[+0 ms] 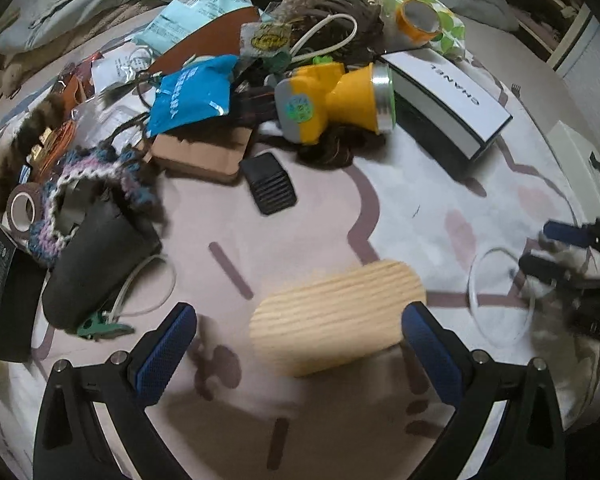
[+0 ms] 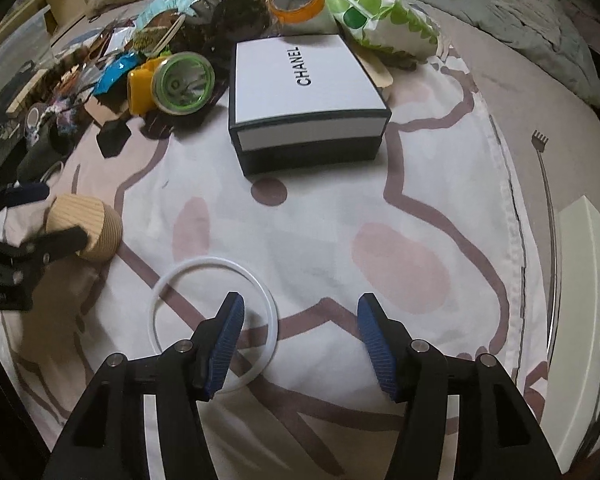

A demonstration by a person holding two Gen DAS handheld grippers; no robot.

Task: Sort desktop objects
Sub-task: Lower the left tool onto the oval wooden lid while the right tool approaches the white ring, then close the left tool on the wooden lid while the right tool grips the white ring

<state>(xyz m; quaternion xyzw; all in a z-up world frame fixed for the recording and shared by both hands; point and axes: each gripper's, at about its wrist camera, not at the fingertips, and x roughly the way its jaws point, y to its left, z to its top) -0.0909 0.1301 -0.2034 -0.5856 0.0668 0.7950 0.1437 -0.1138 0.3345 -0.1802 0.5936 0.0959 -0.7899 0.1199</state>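
1. Left wrist view: the left gripper [image 1: 300, 344] is spread wide, its blue-padded fingers [image 1: 168, 344] either side of a pale ribbed wooden cylinder [image 1: 336, 316] lying on the pink-patterned white cloth [image 1: 420, 184]; contact cannot be confirmed.
2. Right wrist view: the right gripper [image 2: 300, 340] is released and grasps nothing. Its left finger overlaps a thin white ring [image 2: 214, 318] lying flat on the cloth.
3. A white-lidded black box marked CHANEL [image 2: 308, 108] and a yellow flashlight [image 2: 172, 84] lie beyond, beside mixed clutter.
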